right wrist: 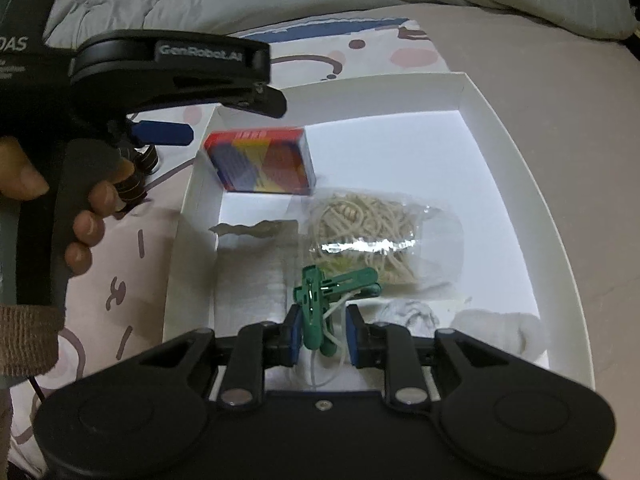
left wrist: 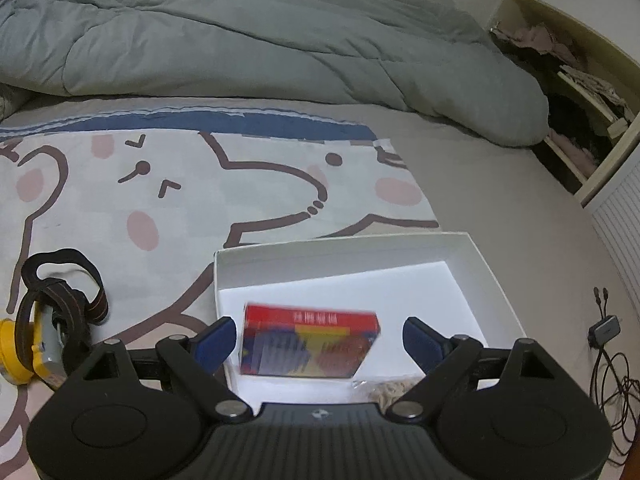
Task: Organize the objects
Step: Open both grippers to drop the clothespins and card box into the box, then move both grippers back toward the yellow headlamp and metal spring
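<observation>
A white open box (left wrist: 476,256) lies on the bed; it also shows in the right wrist view (right wrist: 516,168). A red and blue card pack (left wrist: 310,346) sits in its near left corner, also seen from the right (right wrist: 262,160). My left gripper (left wrist: 316,342) is open, its fingers on either side of the pack and apart from it. My right gripper (right wrist: 322,338) is shut on green clothes pegs (right wrist: 320,304) tied with white string, held over the box. A clear bag of beige rubber bands (right wrist: 368,232) lies in the box.
A yellow headlamp with a black strap (left wrist: 48,328) lies on the cartoon bed sheet (left wrist: 160,184) left of the box. A grey duvet (left wrist: 240,32) is bunched at the back. White cloth (right wrist: 500,328) lies in the box. Cables (left wrist: 608,344) lie at right.
</observation>
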### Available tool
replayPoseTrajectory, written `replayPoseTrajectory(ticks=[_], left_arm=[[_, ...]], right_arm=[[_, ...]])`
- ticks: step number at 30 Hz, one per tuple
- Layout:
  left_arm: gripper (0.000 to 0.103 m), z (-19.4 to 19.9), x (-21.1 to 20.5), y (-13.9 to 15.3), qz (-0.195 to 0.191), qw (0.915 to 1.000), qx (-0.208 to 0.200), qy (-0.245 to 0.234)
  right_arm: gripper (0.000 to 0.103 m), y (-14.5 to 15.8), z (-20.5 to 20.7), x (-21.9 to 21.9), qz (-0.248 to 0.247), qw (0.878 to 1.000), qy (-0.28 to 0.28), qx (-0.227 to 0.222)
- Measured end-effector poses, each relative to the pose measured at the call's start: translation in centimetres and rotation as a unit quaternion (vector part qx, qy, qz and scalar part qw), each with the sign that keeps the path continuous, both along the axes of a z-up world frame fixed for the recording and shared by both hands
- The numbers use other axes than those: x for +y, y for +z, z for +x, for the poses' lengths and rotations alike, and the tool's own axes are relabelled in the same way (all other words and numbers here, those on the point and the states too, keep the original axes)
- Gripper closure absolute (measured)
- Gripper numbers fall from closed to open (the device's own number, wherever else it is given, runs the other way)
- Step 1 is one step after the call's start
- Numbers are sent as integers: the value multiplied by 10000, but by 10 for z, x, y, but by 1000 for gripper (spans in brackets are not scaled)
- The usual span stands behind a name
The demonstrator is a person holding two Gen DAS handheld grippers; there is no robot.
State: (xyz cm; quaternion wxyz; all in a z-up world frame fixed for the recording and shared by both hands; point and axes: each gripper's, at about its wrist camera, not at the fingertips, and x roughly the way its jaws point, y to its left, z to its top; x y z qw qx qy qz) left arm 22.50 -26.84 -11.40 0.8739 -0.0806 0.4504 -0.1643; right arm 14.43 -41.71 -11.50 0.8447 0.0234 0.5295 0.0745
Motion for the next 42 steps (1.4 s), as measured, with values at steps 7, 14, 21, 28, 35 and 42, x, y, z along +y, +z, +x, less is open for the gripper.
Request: replayPoseTrajectory(ticks=[7,14,21,28,35,42], left_arm=[[13,-5,-4,-3,267,9992,132,-253],[13,-7,0,3,266,9991,92,-301],[13,-9,7,10,312,9990,103,-291],[13,-18,12,27,419,9982,-6,-424],[13,-33,21,45,764,9955,-356,-423],[13,-50,32,58,934,9934,-522,-423]], right_arm=[[64,5,-1,-2,-185,9996,-127,-150],[63,11,-2,-6,-184,9991,-286,-242],[62,15,-4,-7,-180,9986,-397,-288],[59,26,-7,-11,-110,9972,-585,-460],[58,42,-13,-20,-54,9933,-863,-766],[54,55,-20,-25,-91,9886,-1035,-1089]])
